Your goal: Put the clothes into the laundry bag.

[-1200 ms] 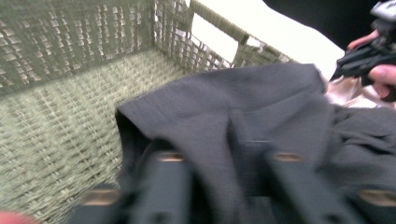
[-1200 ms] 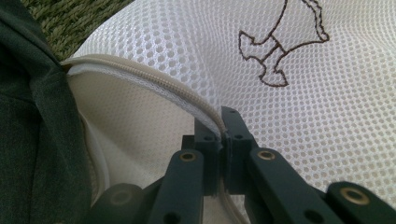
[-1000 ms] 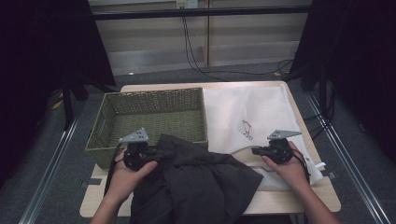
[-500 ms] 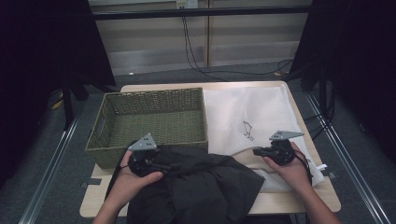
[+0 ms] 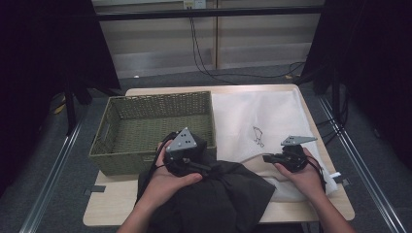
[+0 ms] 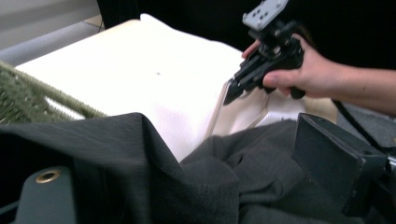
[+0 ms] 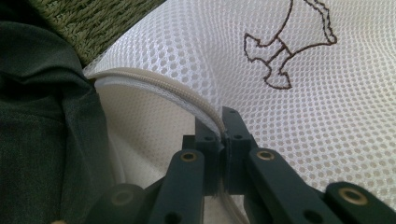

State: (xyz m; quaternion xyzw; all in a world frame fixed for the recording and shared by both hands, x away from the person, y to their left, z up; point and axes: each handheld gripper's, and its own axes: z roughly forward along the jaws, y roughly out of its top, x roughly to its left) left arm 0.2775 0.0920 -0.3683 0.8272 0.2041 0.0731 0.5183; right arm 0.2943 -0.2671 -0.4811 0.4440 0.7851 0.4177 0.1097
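Black garment (image 5: 214,199) bunched at the table's (image 5: 104,213) near edge, just in front of the green wicker basket (image 5: 145,128), one fold spilling toward the mouth of the white mesh laundry bag (image 5: 257,114). Left gripper (image 5: 192,162) above the garment's upper edge, just beside the basket's near wall; jaws just been opening, now spread wide, cloth lying between them in the left gripper view but not pressed by either pad. Right gripper (image 7: 223,140) pinched tight on the bag's zippered rim (image 7: 154,84), lifting that edge so the opening gapes beside the dark cloth (image 7: 42,116). Bag spread flat over the table's right half, brown embroidered figure (image 7: 289,42) on its upper face.
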